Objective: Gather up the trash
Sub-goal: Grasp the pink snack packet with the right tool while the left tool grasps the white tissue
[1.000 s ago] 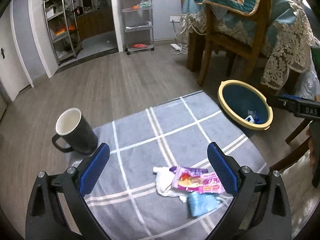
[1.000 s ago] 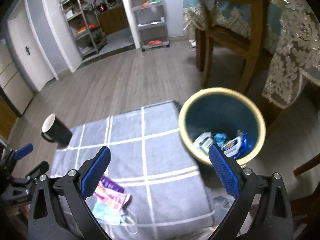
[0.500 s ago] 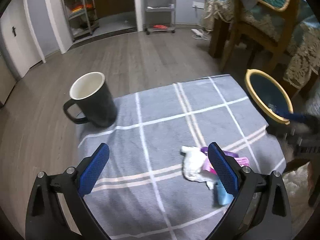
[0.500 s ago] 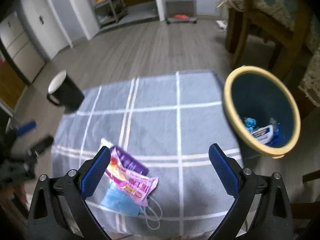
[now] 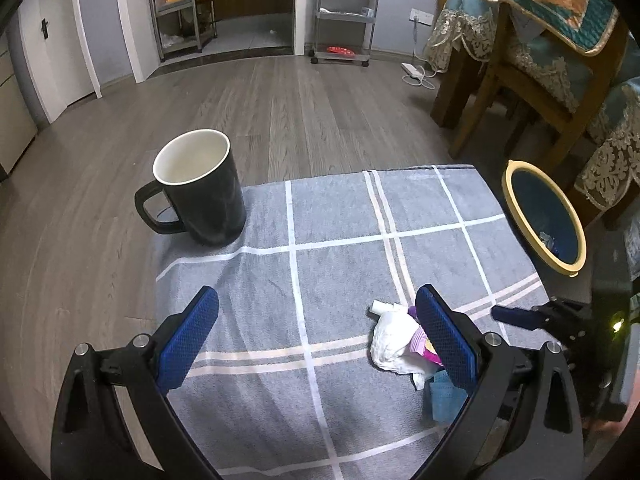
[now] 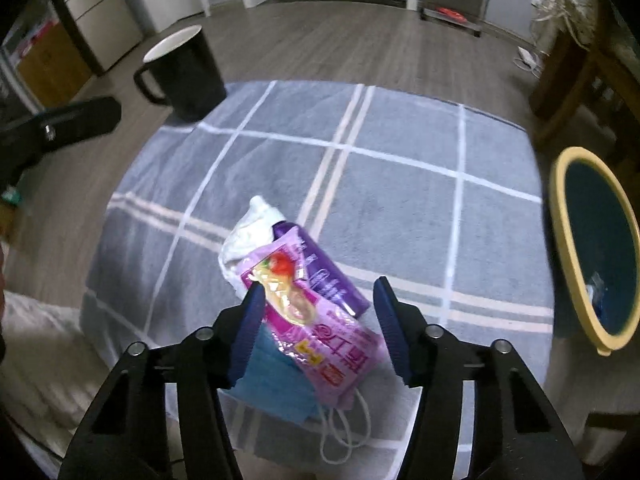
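A pile of trash lies on the grey checked cloth [image 6: 400, 200]: a pink and purple snack wrapper [image 6: 316, 312], a crumpled white tissue [image 6: 250, 236] and a blue face mask [image 6: 276, 384]. My right gripper [image 6: 320, 320] points down over the pile. Its jaws are closing with the wrapper between them, and the right pad still stands clear of it. My left gripper [image 5: 316, 340] hangs open over the cloth [image 5: 340, 240], the tissue [image 5: 390, 340] just inside its right finger. The yellow-rimmed blue bin [image 6: 558, 216] stands off the cloth's right edge with some trash inside.
A black mug [image 5: 200, 192] with a white inside stands on the cloth's far left corner. A wooden chair [image 5: 520, 92] and a table draped in lace cloth stand behind the bin [image 5: 507, 184]. Metal shelf racks [image 5: 344, 12] line the far wall across the wood floor.
My right gripper came down from above the bin to the trash pile, and its jaws narrowed around the wrapper. My left gripper sank and shifted left, closer to the mug.
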Demonstrator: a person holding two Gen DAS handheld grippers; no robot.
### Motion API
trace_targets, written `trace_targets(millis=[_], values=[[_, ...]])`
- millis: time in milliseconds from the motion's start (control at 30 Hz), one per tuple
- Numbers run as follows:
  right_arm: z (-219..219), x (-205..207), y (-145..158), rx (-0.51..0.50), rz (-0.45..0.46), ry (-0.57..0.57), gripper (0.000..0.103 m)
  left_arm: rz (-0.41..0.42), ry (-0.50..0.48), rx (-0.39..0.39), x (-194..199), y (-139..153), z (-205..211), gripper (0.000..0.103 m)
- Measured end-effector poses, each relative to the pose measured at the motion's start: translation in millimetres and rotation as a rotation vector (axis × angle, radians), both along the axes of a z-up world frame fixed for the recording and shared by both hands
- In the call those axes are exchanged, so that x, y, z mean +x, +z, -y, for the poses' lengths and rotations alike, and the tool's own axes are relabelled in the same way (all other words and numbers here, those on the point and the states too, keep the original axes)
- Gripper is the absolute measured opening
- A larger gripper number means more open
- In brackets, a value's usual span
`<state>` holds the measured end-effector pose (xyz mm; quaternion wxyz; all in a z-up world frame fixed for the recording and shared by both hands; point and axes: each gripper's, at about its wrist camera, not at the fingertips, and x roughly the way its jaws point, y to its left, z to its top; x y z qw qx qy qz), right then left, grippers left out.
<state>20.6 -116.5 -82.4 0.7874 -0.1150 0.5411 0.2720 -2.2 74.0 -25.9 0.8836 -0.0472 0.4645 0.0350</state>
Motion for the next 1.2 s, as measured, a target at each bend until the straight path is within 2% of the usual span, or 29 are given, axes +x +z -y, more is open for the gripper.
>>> trace_targets(millis=[67,233,300,400,467,600,800,967,1067,1200], values=[[-1.4,1.8,-3.9,-0.006,-0.009,0.002,0.052,-0.003,0.003,-0.005,0.7,-0.7,-0.9,0.097],[-2.6,5.4,-11.9,-0.031,-0.021,0.010,0.032,-0.013,-0.001,-0.002,3.2,-3.8,0.2,0.097],[-2.9,6.2,-12.5,-0.027,-0.031,0.016,0.019,-0.014,-0.009,0.005,4.0,-4.5,2.9,0.097],[-1.1,6.8,-7.4,0.013,-0.033,0.021,0.011,-0.019,-0.022,0.014,5.0,-6.1,7.7,0.097],[2.5,9.0,-2.8,0.031,-0.023,0.002,0.011,-0.024,-0.028,0.015,5.9,-7.5,10.5,0.097],[22.0,20.5,8.1,0.052,0.009,-0.107,0.009,-0.044,-0.057,0.027,8.0,-14.8,18.6,0.097],[49.3,35.2,18.8,0.058,0.056,-0.272,0.009,-0.110,-0.137,0.066,13.6,-43.7,40.7,0.097],[58.7,40.2,21.4,0.068,0.059,-0.304,0.009,-0.168,-0.180,0.072,16.8,-68.6,55.6,0.093],[61.2,40.9,19.6,0.060,0.062,-0.303,0.009,-0.210,-0.233,0.078,18.4,-82.5,68.6,0.084],[62.5,41.7,17.7,0.069,0.053,-0.308,0.009,-0.257,-0.286,0.076,19.6,-96.1,81.8,0.062]])
